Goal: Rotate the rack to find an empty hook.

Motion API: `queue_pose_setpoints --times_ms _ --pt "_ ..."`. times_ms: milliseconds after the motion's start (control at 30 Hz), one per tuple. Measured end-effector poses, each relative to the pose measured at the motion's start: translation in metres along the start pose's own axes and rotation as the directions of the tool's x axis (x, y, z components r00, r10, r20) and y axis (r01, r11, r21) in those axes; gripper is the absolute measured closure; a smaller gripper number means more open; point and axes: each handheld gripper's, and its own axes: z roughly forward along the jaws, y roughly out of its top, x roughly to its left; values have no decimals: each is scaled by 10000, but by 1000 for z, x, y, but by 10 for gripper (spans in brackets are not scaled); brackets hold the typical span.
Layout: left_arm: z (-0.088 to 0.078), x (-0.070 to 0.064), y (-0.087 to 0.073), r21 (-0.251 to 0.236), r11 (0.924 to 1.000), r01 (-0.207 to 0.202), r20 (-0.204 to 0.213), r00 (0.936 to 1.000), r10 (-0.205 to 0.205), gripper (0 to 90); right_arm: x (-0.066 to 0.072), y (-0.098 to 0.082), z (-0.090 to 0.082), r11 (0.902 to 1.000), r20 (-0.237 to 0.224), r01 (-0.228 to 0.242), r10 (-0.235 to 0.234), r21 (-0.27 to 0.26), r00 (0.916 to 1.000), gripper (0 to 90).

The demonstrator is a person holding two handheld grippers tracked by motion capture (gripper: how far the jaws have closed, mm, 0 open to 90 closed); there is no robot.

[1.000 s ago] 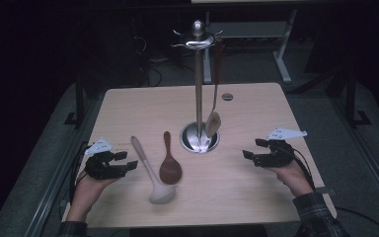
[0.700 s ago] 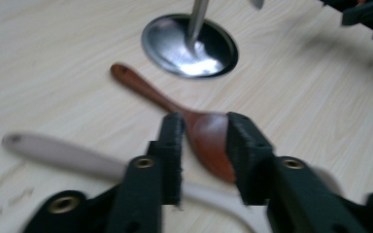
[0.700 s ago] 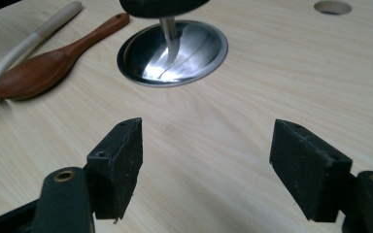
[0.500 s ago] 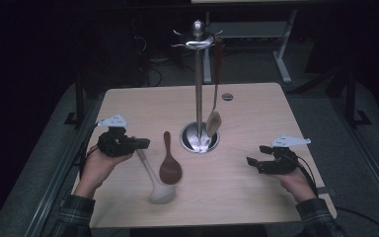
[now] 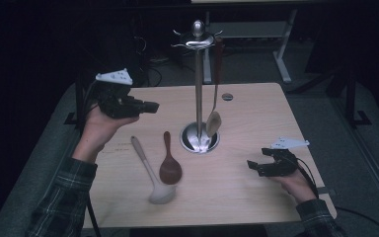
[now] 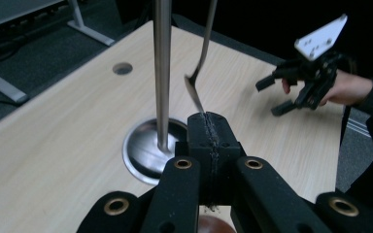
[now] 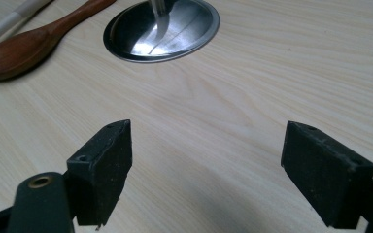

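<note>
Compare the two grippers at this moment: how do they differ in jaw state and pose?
The left gripper has its jaws pressed together with nothing between them; the right gripper has its jaws wide apart over bare table. The left gripper is raised above the table, the right gripper sits low near the surface. Both point toward the utensil stand, and neither holds anything.

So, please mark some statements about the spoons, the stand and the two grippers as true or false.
1. The left gripper holds the wooden spoon. False: it is shut on nothing, and the wooden spoon lies on the table.
2. The right gripper is open. True.
3. One utensil hangs from the stand. True.
4. The white ladle hangs on the stand. False: it lies on the table beside the wooden spoon.
</note>
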Motion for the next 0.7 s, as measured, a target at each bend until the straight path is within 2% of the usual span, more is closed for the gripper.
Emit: queue_pose_setpoints --times_ms 67,100,133,167,200,233,400,633,700 --pt "-4 2 18 -37 10000 -80 25 10000 80 898 0 -1 1 10000 -13 7 -7 -3 10000 185" --pt "-4 2 18 -37 10000 -80 25 10000 80 899 0 -1 1 10000 -13 7 -7 -3 10000 185" --pt "-6 4 30 -159 9998 -145 146 9998 148 899 0 -1 2 10000 19 -36 36 41 10000 185" --pt "-6 4 30 -159 9998 -145 146 9998 148 898 0 -1 2 10000 19 -36 36 41 10000 185" --pt "-7 7 43 -198 9997 -113 238 9996 118 898 0 -1 2 10000 41 49 -50 78 10000 185" --pt "-7 7 43 -198 9997 -113 238 9996 118 898 0 -1 2 10000 41 49 -50 78 10000 185" --pt "-8 13 73 -409 9992 11 552 9985 12 899 -1 -2 3 10000 58 18 -19 82 10000 185" --pt "-6 12 110 -487 9984 -271 651 9974 303 899 -3 -3 4 9999 35 -95 94 132 9999 184" --pt "-5 12 119 -554 9979 -338 538 9979 368 899 -4 -4 4 9999 29 -111 111 113 9999 184"
